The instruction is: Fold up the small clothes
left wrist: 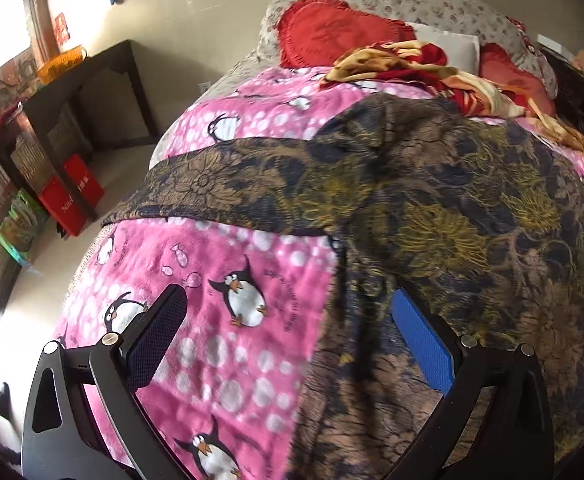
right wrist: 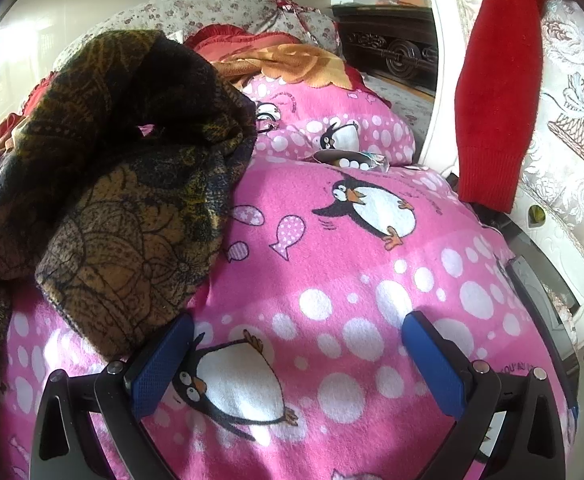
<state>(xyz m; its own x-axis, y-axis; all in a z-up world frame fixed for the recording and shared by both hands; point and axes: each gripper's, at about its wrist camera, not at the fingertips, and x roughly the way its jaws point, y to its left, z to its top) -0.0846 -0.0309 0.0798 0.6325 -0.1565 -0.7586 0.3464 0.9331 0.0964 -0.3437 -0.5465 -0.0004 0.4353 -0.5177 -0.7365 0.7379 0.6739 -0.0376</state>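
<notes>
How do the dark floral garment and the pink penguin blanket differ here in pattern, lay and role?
The dark floral garment is brown, navy and yellow with flowers; the pink penguin blanket is bright pink with penguins, fish and white dots. The garment lies rumpled, part of it bunched into a heap; the blanket is spread fairly flat. The garment rests on top; the blanket lies under it. Both are soft fabric, and neither gripper holds either.

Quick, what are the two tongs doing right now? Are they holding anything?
Left tongs: open, holding nothing, over the edge of the dark flowered garment.
Right tongs: open, holding nothing, over the pink penguin blanket.
</notes>
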